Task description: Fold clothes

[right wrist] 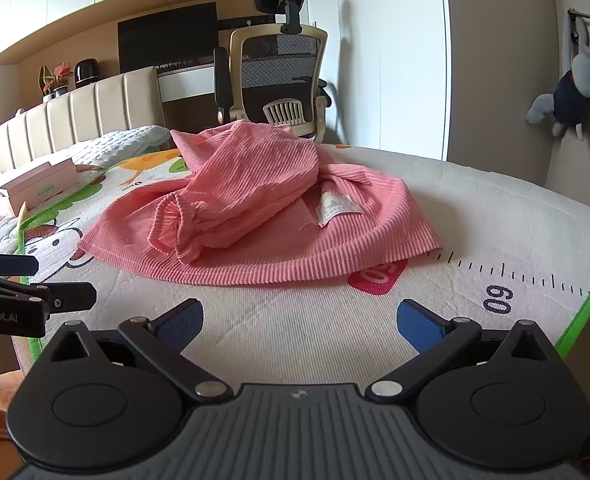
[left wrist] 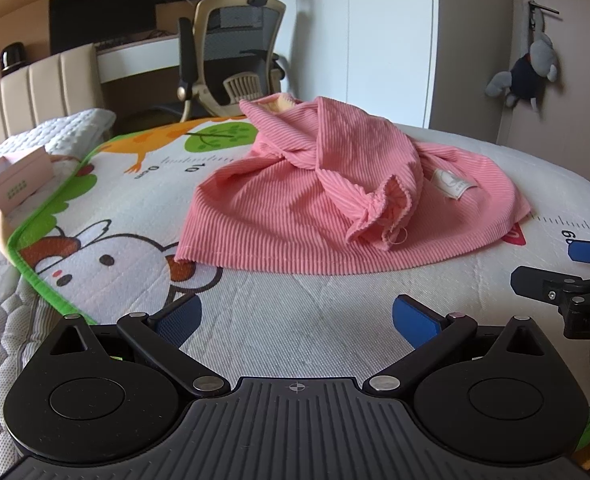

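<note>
The pink ribbed garment lay crumpled on the printed mat straight ahead of both tools, its long axis running crosswise. The left hand-held gripper and right hand-held gripper both stood spread apart, empty — neither clearly nearer. The right view showed the sewn label face-on; the left view showed the gathered cuff more plainly.

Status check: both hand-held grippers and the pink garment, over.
Left hand-held gripper open, empty. Right hand-held gripper open, empty. Pink garment crumpled on the play mat, unfolded, untouched. Nothing between grippers and garment.
</note>
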Available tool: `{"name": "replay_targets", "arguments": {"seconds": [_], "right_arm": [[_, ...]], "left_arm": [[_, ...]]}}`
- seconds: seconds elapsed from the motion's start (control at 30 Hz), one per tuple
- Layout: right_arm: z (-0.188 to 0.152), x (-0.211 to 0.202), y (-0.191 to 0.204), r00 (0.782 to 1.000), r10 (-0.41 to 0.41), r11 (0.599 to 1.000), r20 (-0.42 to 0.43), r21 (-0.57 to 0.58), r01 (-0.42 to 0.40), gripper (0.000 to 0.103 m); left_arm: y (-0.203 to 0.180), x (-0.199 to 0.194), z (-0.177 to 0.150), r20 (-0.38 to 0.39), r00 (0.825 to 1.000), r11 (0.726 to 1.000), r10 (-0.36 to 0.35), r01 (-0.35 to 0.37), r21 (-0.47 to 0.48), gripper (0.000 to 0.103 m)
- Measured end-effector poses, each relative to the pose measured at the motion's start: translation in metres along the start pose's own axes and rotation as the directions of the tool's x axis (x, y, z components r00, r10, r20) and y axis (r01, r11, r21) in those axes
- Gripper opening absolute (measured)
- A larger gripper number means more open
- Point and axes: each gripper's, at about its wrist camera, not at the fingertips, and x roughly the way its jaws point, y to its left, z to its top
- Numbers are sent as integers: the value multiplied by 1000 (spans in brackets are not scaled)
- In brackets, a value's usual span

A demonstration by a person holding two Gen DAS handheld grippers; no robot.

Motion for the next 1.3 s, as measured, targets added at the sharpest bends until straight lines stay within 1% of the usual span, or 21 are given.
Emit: {"name": "replay_targets", "arguments": {"seconds": [1.3], "right_arm": [[-2,2,-1,1000,1,1000,-13,6,-1,103]], "left_arm": [[1,1,1,-7,1000,1000,1,-1,-3,103]]}}
